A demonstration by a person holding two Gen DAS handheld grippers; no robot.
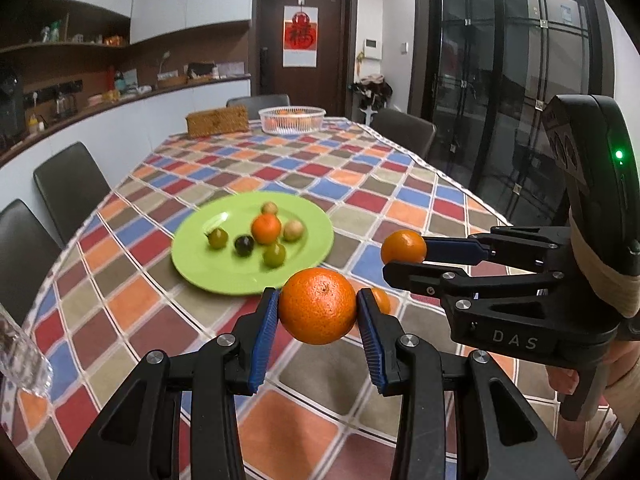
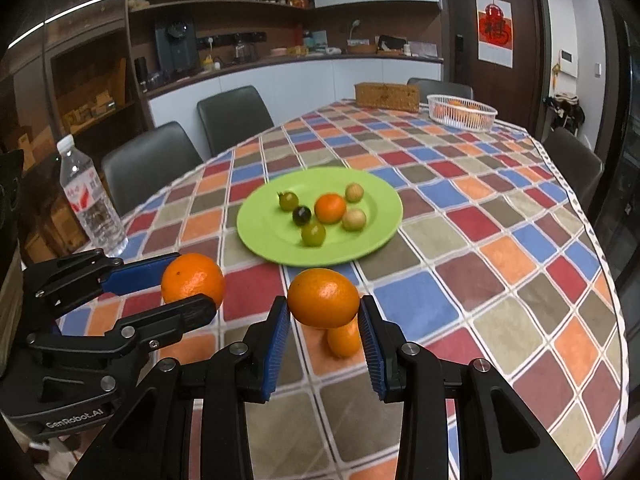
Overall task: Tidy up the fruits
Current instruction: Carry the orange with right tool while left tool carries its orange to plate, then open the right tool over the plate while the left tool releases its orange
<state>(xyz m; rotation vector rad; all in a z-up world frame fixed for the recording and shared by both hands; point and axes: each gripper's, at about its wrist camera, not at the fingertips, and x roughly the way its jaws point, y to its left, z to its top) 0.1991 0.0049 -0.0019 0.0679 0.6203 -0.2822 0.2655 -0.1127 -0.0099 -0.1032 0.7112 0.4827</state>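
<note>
Two round oranges are in my grip, one per hand, held above the checked multicolour tablecloth (image 2: 500, 280). My left gripper (image 1: 317, 311) is clamped on the larger dimpled orange (image 1: 317, 306), its blue pads pressing either side at about the fruit's middle. My right gripper (image 2: 323, 312) is closed on a smoother orange (image 2: 323, 297), which sits high between the pads, near the tips. Both are short of the lime-green round plate (image 2: 260, 236), which already carries a small orange (image 2: 330, 208) and five little round fruits, green, dark and tan.

I judge this the carrying step: both fruits lifted, neither yet placed. One more small orange fruit (image 2: 344, 338) lies on the cloth just under my right jaws, untouched. Next I need to bring each orange over a bare part of the plate, lower it gently so the small fruits don't roll, then release. Far off stands a white mesh basket (image 2: 460, 114) with oranges inside; whether that is the goal I cannot tell.
</note>
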